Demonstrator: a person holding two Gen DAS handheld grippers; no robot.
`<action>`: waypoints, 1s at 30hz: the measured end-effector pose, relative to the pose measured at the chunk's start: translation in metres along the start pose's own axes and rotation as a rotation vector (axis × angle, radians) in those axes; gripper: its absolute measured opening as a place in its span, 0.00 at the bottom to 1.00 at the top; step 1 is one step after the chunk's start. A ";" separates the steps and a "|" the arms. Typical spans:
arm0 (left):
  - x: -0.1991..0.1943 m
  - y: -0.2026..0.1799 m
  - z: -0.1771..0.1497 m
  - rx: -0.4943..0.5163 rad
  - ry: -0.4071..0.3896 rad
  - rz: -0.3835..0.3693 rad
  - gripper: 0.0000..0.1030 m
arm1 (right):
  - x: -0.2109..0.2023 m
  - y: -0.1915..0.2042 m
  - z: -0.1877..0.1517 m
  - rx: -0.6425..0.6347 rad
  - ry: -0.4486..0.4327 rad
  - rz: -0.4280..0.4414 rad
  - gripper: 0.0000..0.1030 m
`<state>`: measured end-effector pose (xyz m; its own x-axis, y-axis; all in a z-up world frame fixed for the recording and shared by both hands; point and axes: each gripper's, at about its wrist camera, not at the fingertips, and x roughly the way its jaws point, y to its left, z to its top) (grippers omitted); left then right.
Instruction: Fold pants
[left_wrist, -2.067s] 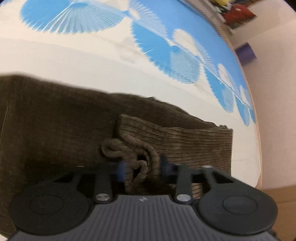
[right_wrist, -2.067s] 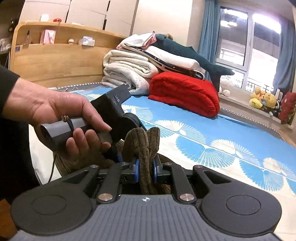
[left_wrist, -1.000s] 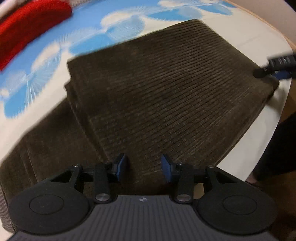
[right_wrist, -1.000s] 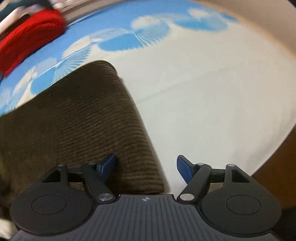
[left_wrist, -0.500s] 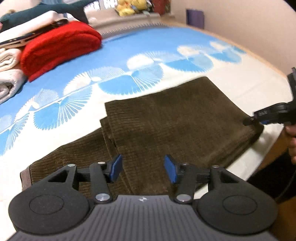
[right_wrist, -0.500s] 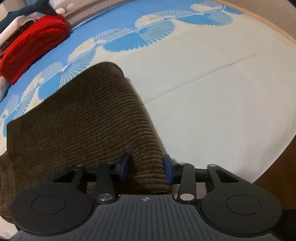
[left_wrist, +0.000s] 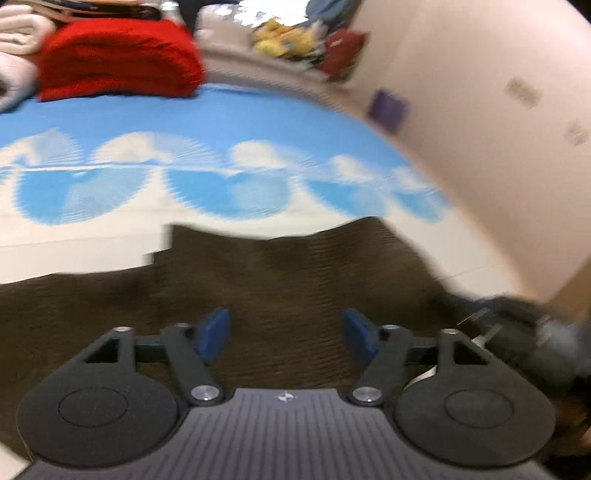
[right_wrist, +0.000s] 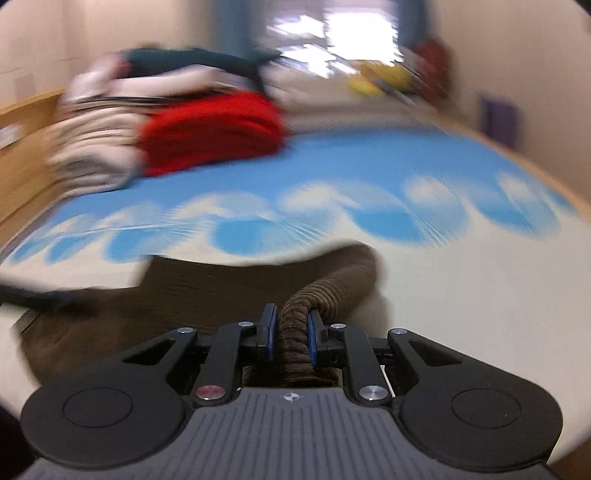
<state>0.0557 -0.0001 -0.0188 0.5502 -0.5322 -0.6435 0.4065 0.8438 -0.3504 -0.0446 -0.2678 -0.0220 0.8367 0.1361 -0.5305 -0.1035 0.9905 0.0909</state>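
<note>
Both views motion-blurred. Far left at the head of the bed, a stack of white folded blankets (right_wrist: 92, 147) with a dark item on top, detail too smeared to read; just beside it a red folded blanket (left_wrist: 118, 59). Bed sheet (left_wrist: 229, 122) is blue with white fan shapes, plain white band toward the near edge. Brown corduroy pants (left_wrist: 295, 273) lie folded on that white band near the bed edge, a lower layer sticking out to the left under the top fold. Left gripper (left_wrist: 286, 334) hovers over the pants, blue-padded fingers (left_wrist: 212, 334) well apart, nothing between them; whether the tips touch the cloth, can't tell. Right gripper (right_wrist: 290, 334) has its fingers (right_wrist: 271, 332) clamped on a bunched roll of the pants' right edge (right_wrist: 295, 332), the cloth humping up from the bed into the grip. In the left view the right gripper's dark body shows at the right end of the pants, blurred. Behind the bed, yellow plush toys (left_wrist: 280, 37) on a ledge. Right side, a purple box (right_wrist: 500, 120) against the beige wall (left_wrist: 480, 110).
</note>
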 end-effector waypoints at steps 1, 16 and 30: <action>-0.001 -0.004 0.001 0.000 -0.006 -0.038 0.79 | -0.003 0.013 -0.001 -0.066 -0.022 0.035 0.16; 0.043 -0.015 0.010 0.043 0.101 -0.026 0.46 | -0.012 0.118 -0.044 -0.703 -0.093 0.286 0.14; 0.017 0.037 0.014 0.049 0.064 0.167 0.17 | -0.026 0.128 -0.037 -0.632 -0.185 0.311 0.53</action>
<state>0.0899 0.0208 -0.0332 0.5660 -0.3782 -0.7325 0.3490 0.9149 -0.2027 -0.0996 -0.1434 -0.0275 0.7895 0.4628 -0.4033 -0.5954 0.7371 -0.3196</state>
